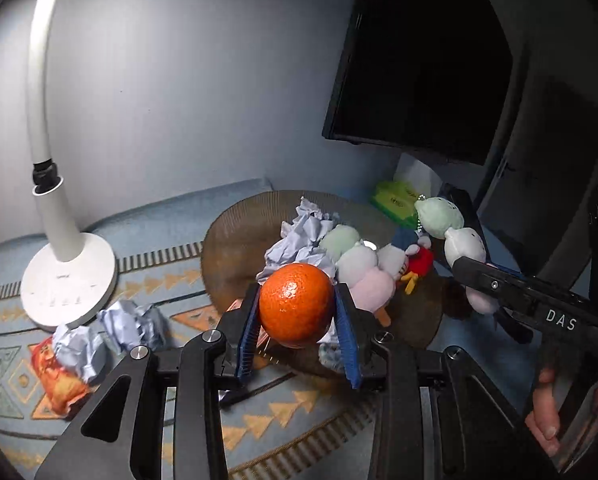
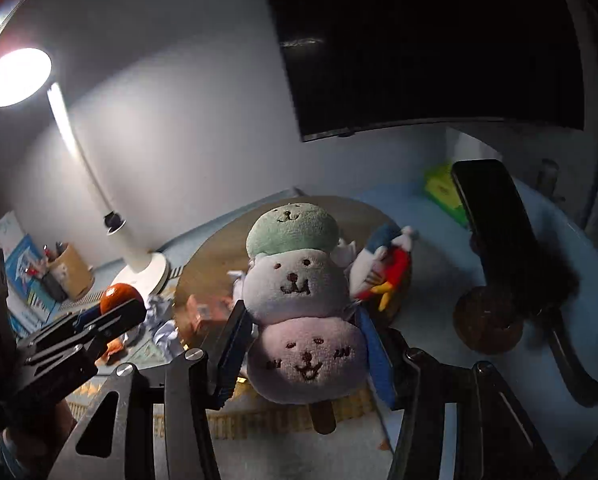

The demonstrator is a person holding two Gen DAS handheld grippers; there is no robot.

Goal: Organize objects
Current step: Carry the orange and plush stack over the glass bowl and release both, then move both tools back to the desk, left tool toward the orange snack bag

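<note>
Patterned mat (image 1: 283,408); left tongs (image 1: 297,314) clamp orange (image 1: 295,305), right tongs (image 2: 305,354) clamp plush skewer (image 2: 299,300).

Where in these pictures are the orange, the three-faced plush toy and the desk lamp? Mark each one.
orange (image 1: 295,306): left wrist view, middle of its peel.
three-faced plush toy (image 2: 299,280): right wrist view, white middle face.
desk lamp (image 1: 69,280): left wrist view, round white base.

Orange (image 1: 295,306): glossy, pitted peel. Plush (image 2: 299,304): soft matt fleece, stitched faces, wood-look stick. Paper balls (image 1: 111,336): crumpled, matt. Lamp (image 1: 69,280): smooth white plastic. Mat (image 1: 299,408): woven cloth. Screen (image 1: 419,60): glossy black.
</note>
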